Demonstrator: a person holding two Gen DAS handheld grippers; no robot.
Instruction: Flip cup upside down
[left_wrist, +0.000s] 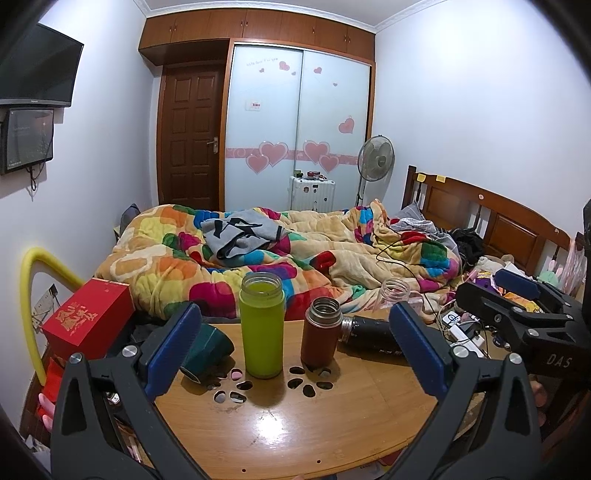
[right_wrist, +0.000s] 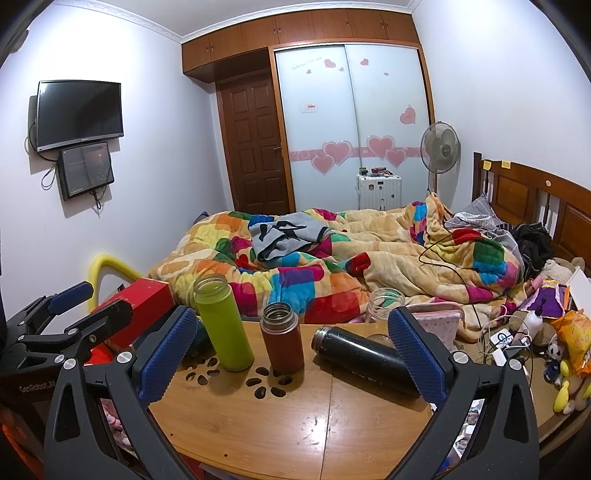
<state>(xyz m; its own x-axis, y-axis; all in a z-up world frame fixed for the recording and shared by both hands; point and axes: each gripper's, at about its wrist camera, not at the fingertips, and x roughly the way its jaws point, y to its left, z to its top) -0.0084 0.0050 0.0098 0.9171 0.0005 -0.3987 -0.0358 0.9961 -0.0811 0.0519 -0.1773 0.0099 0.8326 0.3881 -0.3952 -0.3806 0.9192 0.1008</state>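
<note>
On a round wooden table (left_wrist: 295, 435) (right_wrist: 295, 424) a green flask (left_wrist: 261, 326) (right_wrist: 222, 325) and a brown flask (left_wrist: 320, 334) (right_wrist: 282, 338) stand upright with open mouths. A black flask (left_wrist: 373, 334) (right_wrist: 365, 360) lies on its side. A dark green cup (left_wrist: 207, 349) lies tipped at the table's left edge. A clear jar (left_wrist: 395, 291) (right_wrist: 384, 302) stands behind. My left gripper (left_wrist: 295, 354) is open and empty, short of the flasks. My right gripper (right_wrist: 293, 354) is open and empty; it also shows at the right in the left wrist view (left_wrist: 524, 295).
A red box (left_wrist: 88, 317) (right_wrist: 144, 299) stands left of the table. A bed with a colourful quilt (left_wrist: 258, 258) lies behind. Cables, chargers and toys (right_wrist: 517, 339) clutter the right side. A yellow tube (left_wrist: 29, 295) arches at the left.
</note>
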